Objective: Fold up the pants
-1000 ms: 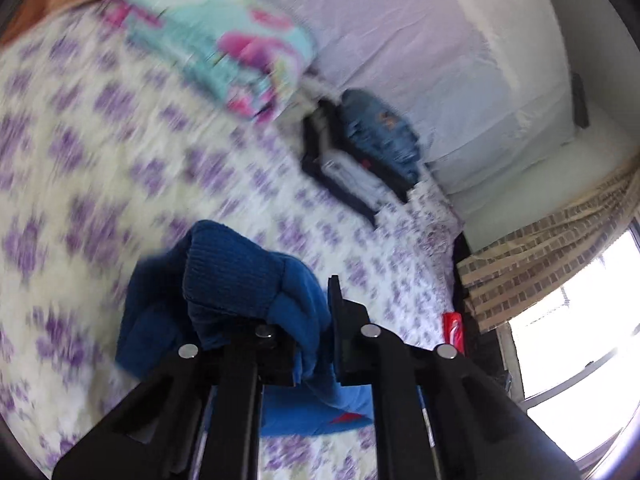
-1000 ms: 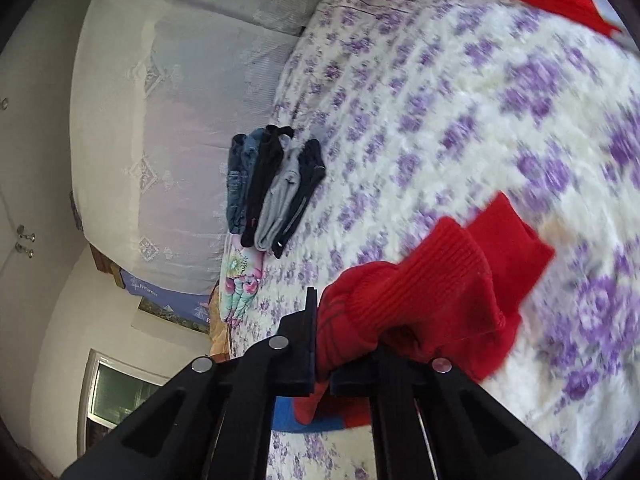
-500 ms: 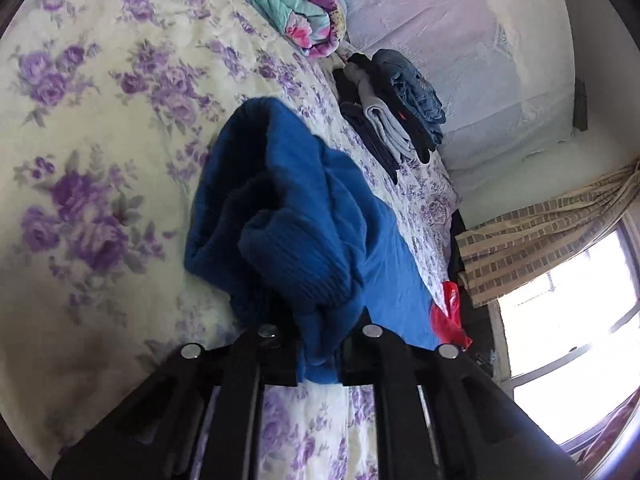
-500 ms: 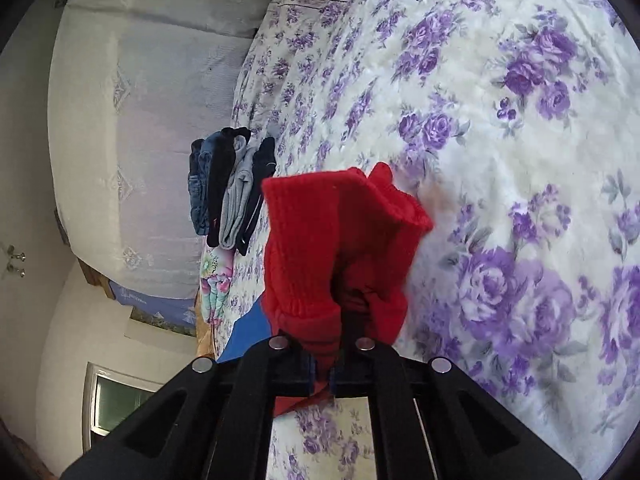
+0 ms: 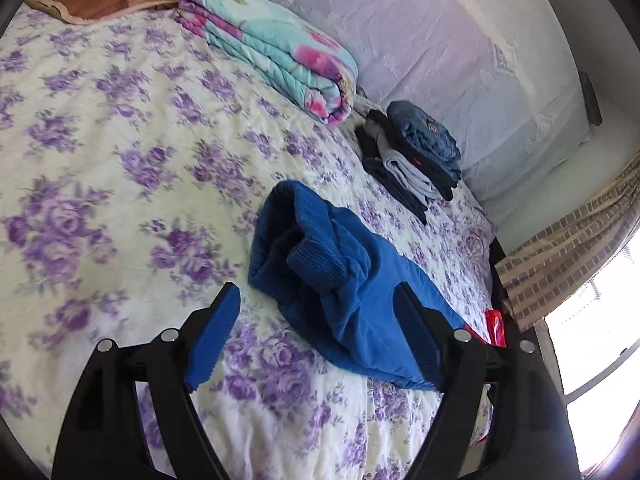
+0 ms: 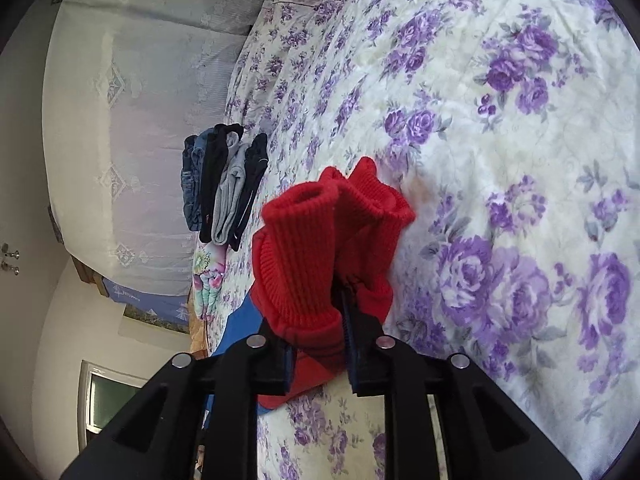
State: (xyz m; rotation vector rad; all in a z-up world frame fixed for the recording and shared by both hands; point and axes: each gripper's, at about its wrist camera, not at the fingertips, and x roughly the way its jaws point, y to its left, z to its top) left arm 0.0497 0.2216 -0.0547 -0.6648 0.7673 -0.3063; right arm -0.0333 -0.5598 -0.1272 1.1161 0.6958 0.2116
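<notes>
Your left gripper (image 5: 316, 320) is spread wide over the blue knitted trouser leg (image 5: 344, 284) lying on the purple-flowered bedspread (image 5: 120, 160). Your right gripper (image 6: 320, 336) pinches the red ribbed cuff (image 6: 320, 232). The fold looks mid-step; lay red down next. Beyond: stacked folded clothes (image 5: 412, 160).

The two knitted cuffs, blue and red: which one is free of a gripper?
The blue cuff: it lies released between the open left gripper.
</notes>
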